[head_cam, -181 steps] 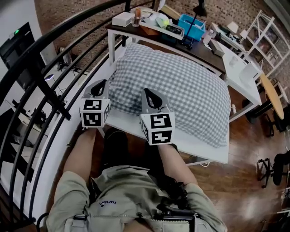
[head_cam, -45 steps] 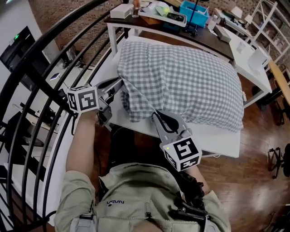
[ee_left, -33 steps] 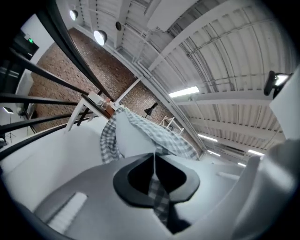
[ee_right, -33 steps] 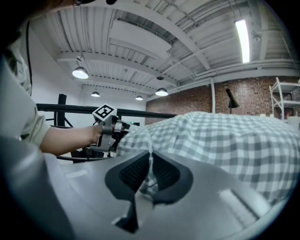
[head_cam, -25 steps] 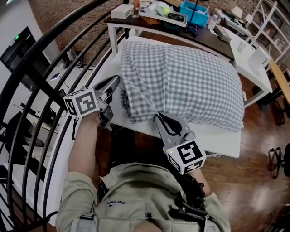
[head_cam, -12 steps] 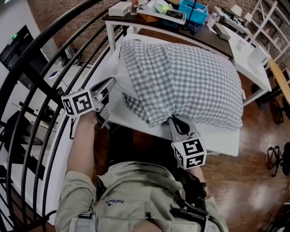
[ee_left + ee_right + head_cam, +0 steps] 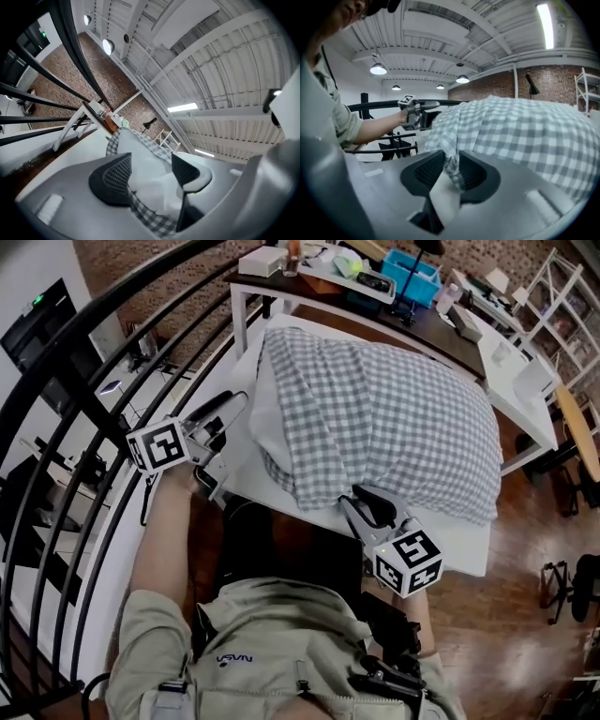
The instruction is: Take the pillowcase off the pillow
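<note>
The left gripper [image 7: 225, 416] lies at the left end of the white desk [image 7: 236, 470], pointing at the uncovered end of the pillow [image 7: 262, 418]. Its fingers [image 7: 112, 180] have just been opening and now stand well apart. The white pillow corner and a strip of checked hem lie between them, but the pads do not appear to clamp either. The pillow lies with its long axis across the desk, from the person's left to the far right. The checked pillowcase [image 7: 394, 427] covers all but that left end, so the mouth of the case faces the left gripper. The right gripper [image 7: 361, 495] is at the near long edge, just right of the hem's near corner. Its fingers [image 7: 429, 173] have also just been parting. A narrow fold of checked cloth stands between them, and the hold looks slackened rather than clenched. In judgement, the left hand is nearer the bare pillow and the right hand nearer the case. Separation must run along the long axis, with the pillow drawn left out of the mouth or the case drawn right towards its closed end. Neither hand appears to have a firm purchase at present, so each would need to re-close on its own layer before pulling.
</note>
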Demonstrator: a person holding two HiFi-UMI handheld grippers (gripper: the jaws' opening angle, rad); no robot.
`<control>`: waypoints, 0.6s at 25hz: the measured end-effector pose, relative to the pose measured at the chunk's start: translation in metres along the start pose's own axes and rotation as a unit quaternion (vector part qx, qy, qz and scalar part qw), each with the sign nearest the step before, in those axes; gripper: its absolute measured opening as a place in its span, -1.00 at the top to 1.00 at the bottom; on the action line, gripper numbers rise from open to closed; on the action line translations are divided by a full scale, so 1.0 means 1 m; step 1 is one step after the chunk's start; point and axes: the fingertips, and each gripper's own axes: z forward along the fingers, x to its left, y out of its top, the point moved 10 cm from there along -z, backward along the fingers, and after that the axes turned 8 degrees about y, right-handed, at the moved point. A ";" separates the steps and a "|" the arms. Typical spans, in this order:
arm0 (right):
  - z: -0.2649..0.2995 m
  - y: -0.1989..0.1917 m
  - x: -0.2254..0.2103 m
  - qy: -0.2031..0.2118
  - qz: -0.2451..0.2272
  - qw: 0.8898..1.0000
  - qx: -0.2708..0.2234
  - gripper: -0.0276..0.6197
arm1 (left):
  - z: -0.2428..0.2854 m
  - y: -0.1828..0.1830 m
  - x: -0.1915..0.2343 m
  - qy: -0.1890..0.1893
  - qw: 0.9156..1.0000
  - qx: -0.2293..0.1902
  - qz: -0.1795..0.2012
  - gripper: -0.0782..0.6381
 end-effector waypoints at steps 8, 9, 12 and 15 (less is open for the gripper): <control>0.001 0.111 -0.004 -0.001 -0.066 0.989 -0.131 0.58 | 0.063 -0.012 0.006 0.032 0.992 0.093 0.073 0.33; 0.012 0.125 -0.009 -0.009 -0.074 0.988 -0.135 0.58 | 0.061 -0.013 0.002 0.040 0.991 0.089 0.092 0.44; 0.058 0.165 -0.020 -0.014 -0.113 0.988 -0.106 0.49 | 0.057 -0.016 -0.012 0.055 0.984 0.076 0.150 0.63; 0.112 0.196 -0.033 -0.034 -0.175 0.984 -0.025 0.40 | 0.053 -0.023 -0.025 0.057 0.978 0.067 0.190 0.66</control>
